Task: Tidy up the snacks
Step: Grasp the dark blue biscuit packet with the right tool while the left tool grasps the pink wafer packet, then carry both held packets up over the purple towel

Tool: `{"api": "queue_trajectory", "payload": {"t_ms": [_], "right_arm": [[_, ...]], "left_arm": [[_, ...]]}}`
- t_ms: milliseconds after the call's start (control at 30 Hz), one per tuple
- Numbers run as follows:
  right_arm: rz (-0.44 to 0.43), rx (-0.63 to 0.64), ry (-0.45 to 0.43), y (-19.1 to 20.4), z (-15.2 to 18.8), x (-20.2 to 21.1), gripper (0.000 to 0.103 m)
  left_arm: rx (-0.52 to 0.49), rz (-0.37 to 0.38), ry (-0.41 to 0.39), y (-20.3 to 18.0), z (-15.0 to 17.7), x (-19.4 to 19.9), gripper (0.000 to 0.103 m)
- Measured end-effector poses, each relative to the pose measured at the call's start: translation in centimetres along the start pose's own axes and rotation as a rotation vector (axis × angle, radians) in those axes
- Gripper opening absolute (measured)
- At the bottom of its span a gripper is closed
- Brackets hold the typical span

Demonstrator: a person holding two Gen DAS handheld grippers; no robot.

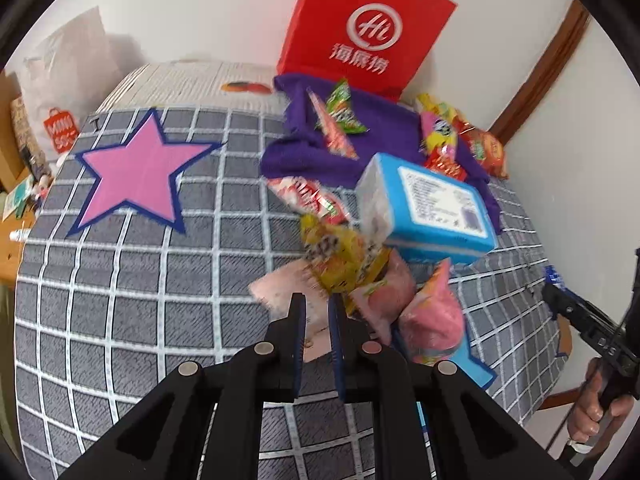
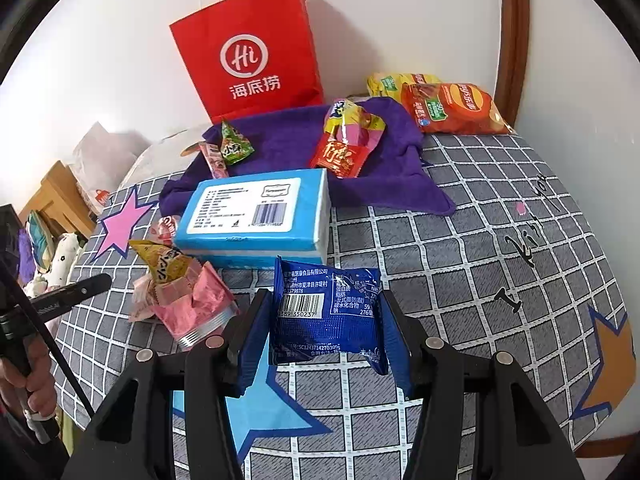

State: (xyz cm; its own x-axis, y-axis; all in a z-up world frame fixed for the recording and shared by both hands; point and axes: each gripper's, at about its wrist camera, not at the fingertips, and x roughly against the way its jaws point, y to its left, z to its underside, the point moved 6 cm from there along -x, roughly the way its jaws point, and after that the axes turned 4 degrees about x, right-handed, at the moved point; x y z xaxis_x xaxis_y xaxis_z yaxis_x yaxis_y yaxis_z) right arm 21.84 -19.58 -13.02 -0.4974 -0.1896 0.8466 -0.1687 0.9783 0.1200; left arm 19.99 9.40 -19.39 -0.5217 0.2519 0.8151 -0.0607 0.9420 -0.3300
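Snacks: scattered over the grey checked bedspread (image 2: 460, 240), some on the purple cloth (image 2: 288, 144), some loose in front of it.
Red paper bag (image 2: 256, 68): stands upright against the white wall behind the cloth; I cannot see into it from either view.
Purple cloth, contents: a green packet (image 2: 236, 144) and a pink stick beside it on the left part, a red packet (image 2: 340, 156) with a yellow-pink one touching it on the right part.
Orange crisp bag (image 2: 456, 108): lies just off the cloth's far right corner, near the wall, a yellow pack behind it.
Blue tissue pack (image 2: 256, 212): lies flat at the cloth's near edge, label up.
My right tongs (image 2: 326, 316): partly spread, pads pressed on the 2 sides of a blue wrapped snack (image 2: 328, 312), which hangs clear above the bedspread.
My left tongs (image 1: 318, 308): squeezed almost together; the yellow packet (image 1: 340, 256) is just past the tips, and blur keeps me from telling whether a corner of it is pinched.
Pink wrappers (image 2: 188, 300): crumpled heap with a clear cup, just beside the yellow packet, in front of the tissue pack.
Edges: wall and brown wooden trim close on the right; the bed's left edge drops to a cluttered wooden table.
Open room: wide bare bedspread around the pink star (image 1: 136, 172) on the left, and more on the right by the black lettering.
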Motion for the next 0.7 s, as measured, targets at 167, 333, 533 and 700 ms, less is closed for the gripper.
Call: {"api": "queue_trajectory", "payload": {"t_ms": [167, 333, 533, 700], "right_arm": [[-0.002, 0.002, 0.015, 0.1, 0.7, -0.3, 0.053], [-0.003, -0.004, 0.033, -0.3, 1.2, -1.1, 0.053], [0.005, -0.022, 0.054, -1.5, 1.3, -2.2, 0.053], [0.003, -0.021, 0.066, -1.5, 1.1, -3.1, 0.053]], "left_arm": [[0.005, -0.024, 0.010, 0.3, 0.4, -1.2, 0.049], [0.017, -0.053, 0.056, 0.4, 0.3, -3.7, 0.052], [-0.012, -0.128, 0.076, 0.2, 0.5, -6.2, 0.062], [-0.050, -0.182, 0.058, -0.4, 0.4, -6.6, 0.062]]}}
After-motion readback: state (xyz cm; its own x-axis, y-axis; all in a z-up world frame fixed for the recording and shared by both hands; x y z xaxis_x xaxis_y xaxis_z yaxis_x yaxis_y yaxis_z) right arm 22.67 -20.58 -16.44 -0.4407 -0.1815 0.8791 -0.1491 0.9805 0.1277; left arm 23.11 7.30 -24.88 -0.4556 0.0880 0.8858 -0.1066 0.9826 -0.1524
